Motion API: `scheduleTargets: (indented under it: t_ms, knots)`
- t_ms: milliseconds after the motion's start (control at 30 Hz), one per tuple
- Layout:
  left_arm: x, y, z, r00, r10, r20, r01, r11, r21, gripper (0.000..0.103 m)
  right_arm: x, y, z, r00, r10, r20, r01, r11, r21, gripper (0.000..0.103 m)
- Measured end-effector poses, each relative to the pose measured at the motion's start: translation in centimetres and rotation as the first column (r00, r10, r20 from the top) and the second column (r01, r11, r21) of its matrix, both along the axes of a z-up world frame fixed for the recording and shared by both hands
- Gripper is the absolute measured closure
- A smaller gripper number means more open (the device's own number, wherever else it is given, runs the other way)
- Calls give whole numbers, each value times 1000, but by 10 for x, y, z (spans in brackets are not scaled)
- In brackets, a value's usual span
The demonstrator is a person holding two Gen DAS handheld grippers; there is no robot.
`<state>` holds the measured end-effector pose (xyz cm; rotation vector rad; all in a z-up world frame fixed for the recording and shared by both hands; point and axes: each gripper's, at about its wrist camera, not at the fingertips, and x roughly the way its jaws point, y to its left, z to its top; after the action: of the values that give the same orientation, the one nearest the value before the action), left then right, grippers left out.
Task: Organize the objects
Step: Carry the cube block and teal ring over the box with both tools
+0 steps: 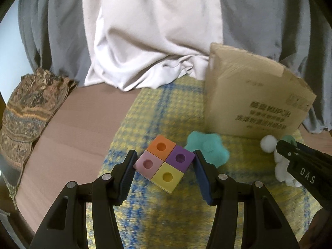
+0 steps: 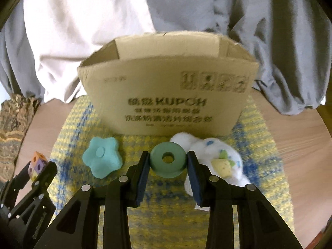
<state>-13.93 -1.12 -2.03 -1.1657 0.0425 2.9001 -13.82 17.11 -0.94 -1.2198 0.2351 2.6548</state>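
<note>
Landmark: the open cardboard box (image 2: 168, 95), which stands on the yellow-and-blue woven mat (image 2: 166, 207) at the back of the counter (image 1: 83, 124).

**Left hand-held gripper** (image 1: 165, 164). Jaws apart, straddling the four-colour block cluster (image 1: 165, 162), which lies on the mat in front of the box and to its left. The pads stand just beside the pink and purple corners; contact cannot be confirmed. Judged handling: rigid, light, smooth-sided. The four cubes (orange, purple, pink, yellow) look joined, but this cannot be verified, so grip across two opposite flat faces, not corner to corner, to prevent twisting or separation.

**Right hand-held gripper** (image 2: 168, 159). Jaws apart, one on each side of the green ring (image 2: 168, 159), directly in front of the box. The pads appear to touch or nearly touch its outer wall; motion blur prevents a firm reading. Judged handling: light, probably foam or soft rubber, slightly yielding. Grip across the outer diameter with moderate force; a round wall can roll out of flat pads.

**Adjacent items.** The teal star-shaped piece (image 2: 102, 159) lies left of the ring, in front of the box. The white plush toy (image 2: 217, 157), soft and easily snagged, lies just right of the ring and against the right jaw.

**Limits of view.**
- Box interior: only the inner walls show; its contents cannot be determined.
- Plush toy: partly hidden behind the right gripper in both views.
- Box print: blurred, only partly legible.
- Undersides of the blocks and ring are not visible.
</note>
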Motion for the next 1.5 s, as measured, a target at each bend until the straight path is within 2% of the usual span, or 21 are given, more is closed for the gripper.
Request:
scheduleTargets:
  t_ms: [500, 1033, 1267, 1500]
  knots:
    - [-1, 48, 46, 992, -100, -75, 100, 995, -3, 49, 22, 40, 59, 993, -51, -110, 53, 998, 18, 67]
    - [-40, 85, 110, 965, -214, -154, 212, 977, -29, 49, -3, 53, 115, 981, -18, -195, 24, 999, 32, 67]
    - [-66, 94, 121, 959, -245, -140, 243, 969, -32, 49, -30, 63, 127, 984, -2, -176, 3, 1000, 5, 67]
    - [-96, 101, 119, 955, -285, -84, 286, 958, -2, 49, -60, 72, 129, 991, -13, -133, 11, 1000, -12, 67]
